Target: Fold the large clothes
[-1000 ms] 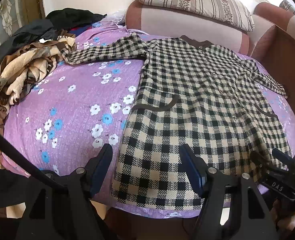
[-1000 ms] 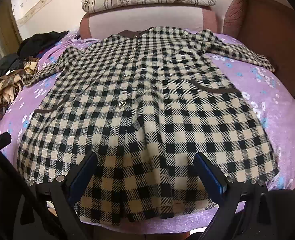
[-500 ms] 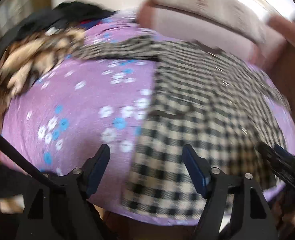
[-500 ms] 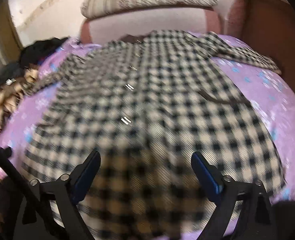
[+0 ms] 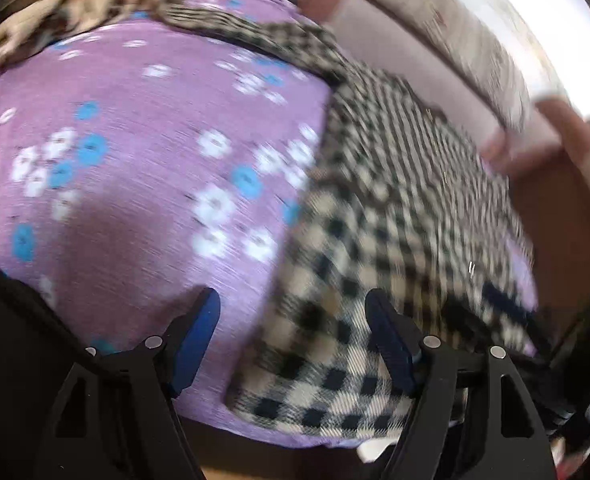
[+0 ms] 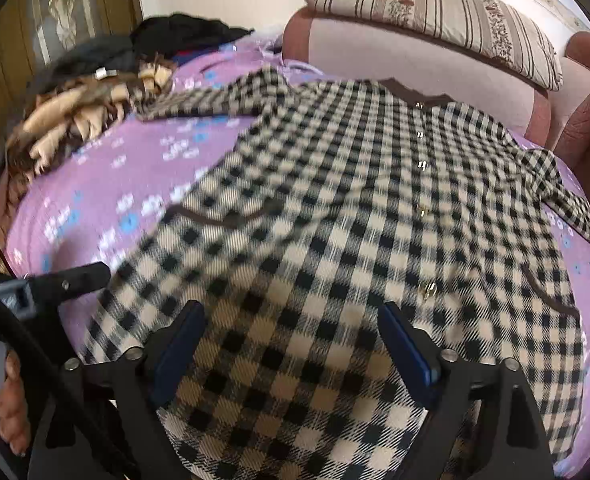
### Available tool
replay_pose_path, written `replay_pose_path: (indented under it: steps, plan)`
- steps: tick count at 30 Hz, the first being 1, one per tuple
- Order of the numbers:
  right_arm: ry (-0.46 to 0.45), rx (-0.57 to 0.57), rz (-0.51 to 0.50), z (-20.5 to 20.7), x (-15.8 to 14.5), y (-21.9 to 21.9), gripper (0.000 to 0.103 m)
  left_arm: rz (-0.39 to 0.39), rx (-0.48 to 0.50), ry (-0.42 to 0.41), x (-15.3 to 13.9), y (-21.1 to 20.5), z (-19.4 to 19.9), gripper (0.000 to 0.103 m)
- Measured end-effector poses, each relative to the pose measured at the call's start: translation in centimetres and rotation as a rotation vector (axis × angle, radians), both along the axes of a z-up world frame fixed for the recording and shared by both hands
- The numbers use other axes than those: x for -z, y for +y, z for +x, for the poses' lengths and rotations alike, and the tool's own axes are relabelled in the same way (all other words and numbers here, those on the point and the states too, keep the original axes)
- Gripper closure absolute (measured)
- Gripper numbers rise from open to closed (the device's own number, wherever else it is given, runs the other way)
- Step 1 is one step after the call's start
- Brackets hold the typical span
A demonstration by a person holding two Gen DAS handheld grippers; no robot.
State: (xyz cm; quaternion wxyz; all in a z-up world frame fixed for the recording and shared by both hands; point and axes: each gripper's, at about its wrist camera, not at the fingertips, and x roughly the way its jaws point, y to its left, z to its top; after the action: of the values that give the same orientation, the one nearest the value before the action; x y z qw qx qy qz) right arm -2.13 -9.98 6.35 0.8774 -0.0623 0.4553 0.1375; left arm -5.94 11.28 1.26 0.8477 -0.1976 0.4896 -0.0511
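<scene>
A black-and-cream checked coat (image 6: 335, 208) with a brown collar, brown pocket trims and gold buttons lies spread flat, front up, on a purple flowered bedspread (image 5: 135, 152). My left gripper (image 5: 293, 332) hovers over the coat's (image 5: 375, 208) near left hem corner. Its jaws are closing, with the corner under the gap and the blue pads clear of the cloth. My right gripper (image 6: 295, 340) hangs over the middle of the hem. Its jaws are wide and closing, with cloth below them and nothing pinched.
A heap of brown, tan and black clothes (image 6: 87, 92) lies at the back left of the bed. A striped pillow (image 6: 435, 12) rests on a pink and brown headboard (image 6: 375, 52). A person's hand (image 6: 11, 400) shows at the left edge. The bed's front edge (image 5: 255, 436) is just below the grippers.
The left gripper sank and rolled closer to the coat's left hem corner. The right gripper slid left along the hem and rolled, bringing the clothes heap into view; its jaws narrowed slightly.
</scene>
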Motion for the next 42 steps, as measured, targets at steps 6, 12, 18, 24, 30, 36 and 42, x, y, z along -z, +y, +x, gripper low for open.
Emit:
replay_pose_path:
  steps: [6,12,18,24,30,36,42]
  plan:
    - [-0.021,0.037,0.017,0.4,-0.5,-1.9,0.038,0.116,0.042,0.024,-1.5,-2.3,1.1,0.097]
    - [0.047,0.205,0.154,1.1,1.0,-7.5,0.047,0.144,0.153,-0.111,-6.9,-6.5,1.0,0.097]
    - [0.034,0.277,0.178,0.0,0.9,-11.1,0.046,0.244,0.109,-0.097,-7.5,-7.3,1.1,0.097]
    - [-0.002,0.308,0.157,-1.2,-0.3,-12.9,0.045,0.441,-0.098,-0.007,-5.7,-1.9,-0.1,0.097]
    - [0.014,0.272,0.139,-1.6,-0.4,-11.0,0.039,0.392,-0.194,-0.040,-7.7,0.7,-1.6,0.049]
    - [-0.012,0.226,0.076,-2.3,-1.3,-8.7,0.034,0.455,-0.117,-0.106,-9.1,-1.7,-1.9,0.044]
    - [-0.031,0.188,0.040,-2.6,-2.2,-7.4,0.031,0.450,-0.111,-0.108,-9.1,-1.7,-2.2,0.043]
